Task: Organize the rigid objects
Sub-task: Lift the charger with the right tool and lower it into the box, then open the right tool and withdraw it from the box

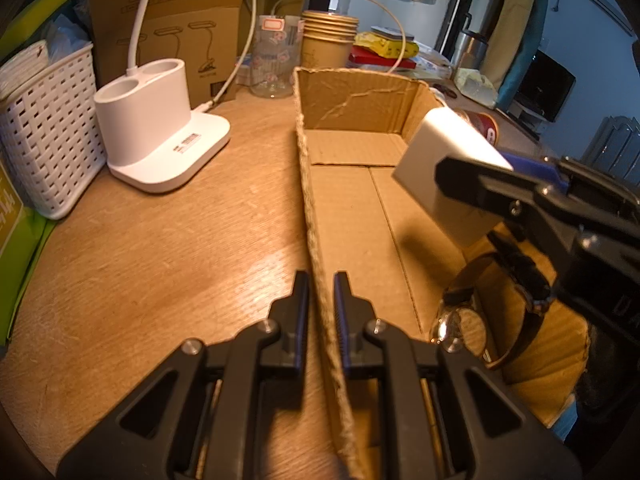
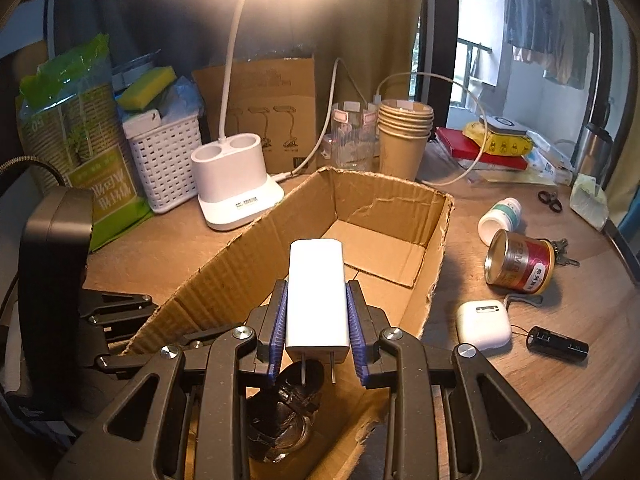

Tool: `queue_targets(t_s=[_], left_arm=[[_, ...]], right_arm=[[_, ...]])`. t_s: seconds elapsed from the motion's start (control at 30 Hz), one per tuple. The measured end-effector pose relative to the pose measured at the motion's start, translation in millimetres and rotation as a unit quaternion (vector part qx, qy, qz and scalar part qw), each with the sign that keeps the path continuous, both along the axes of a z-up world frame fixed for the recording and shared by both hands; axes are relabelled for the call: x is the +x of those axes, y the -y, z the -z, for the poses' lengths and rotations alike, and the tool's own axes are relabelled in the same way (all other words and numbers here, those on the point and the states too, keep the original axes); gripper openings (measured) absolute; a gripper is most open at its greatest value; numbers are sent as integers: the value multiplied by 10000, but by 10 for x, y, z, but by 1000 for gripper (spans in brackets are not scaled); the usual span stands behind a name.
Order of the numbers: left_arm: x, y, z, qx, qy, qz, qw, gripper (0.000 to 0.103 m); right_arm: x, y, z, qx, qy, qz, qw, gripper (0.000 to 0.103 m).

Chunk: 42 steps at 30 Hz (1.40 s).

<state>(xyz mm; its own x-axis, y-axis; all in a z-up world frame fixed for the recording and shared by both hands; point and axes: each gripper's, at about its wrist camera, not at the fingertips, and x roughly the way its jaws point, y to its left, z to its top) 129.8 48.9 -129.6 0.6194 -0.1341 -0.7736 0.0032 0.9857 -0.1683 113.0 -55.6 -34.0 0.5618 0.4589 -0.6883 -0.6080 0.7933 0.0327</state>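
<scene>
Charger (image 2: 316, 296): white plug-in block, clamped by its long sides between the blue pads of the right hand-held gripper (image 2: 317, 312); held in the air above the near end of the box, prongs pointing back toward the camera.
Box (image 1: 352, 208): open cardboard carton on the counter (image 1: 168, 248), floor mostly bare; left wall pinched in the closed left hand-held gripper (image 1: 321, 300).
Watch (image 1: 472, 320): already lying in the near right corner of the box, directly under the charger.
Still outside the box: red can (image 2: 520, 262), white pill bottle (image 2: 500, 218), earbud case (image 2: 484, 325), black cylinder (image 2: 558, 345), keys (image 2: 562, 250), all on the counter to the right.
Risk, drop on watch: released from here, the charger would likely land on the watch glass; a spot farther along the bare floor looks safer.
Risk, slip: the smooth casing is held only by its sides, so a tilt could let it slide out early.
Risk, box shift: the thin wall may buckle or the carton may slide if the left grip loosens.
Risk, neighbours: the lamp base (image 1: 160, 128) stands just left of the box and could be nudged.
</scene>
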Motion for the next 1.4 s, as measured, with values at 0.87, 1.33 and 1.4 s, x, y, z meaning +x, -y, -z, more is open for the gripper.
queue_targets(t_s=[0.87, 1.33, 1.4], left_arm=[[17, 7, -6, -3, -7, 12, 10000, 13], [17, -2, 2, -13, -9, 9, 10000, 14], [17, -2, 2, -13, -9, 9, 10000, 14]], right_arm=[[-97, -303, 103, -201, -472, -789, 9956, 29], [-70, -65, -13, 71, -380, -499, 9980, 33], [-79, 15, -62, 169, -292, -439, 9985, 34]])
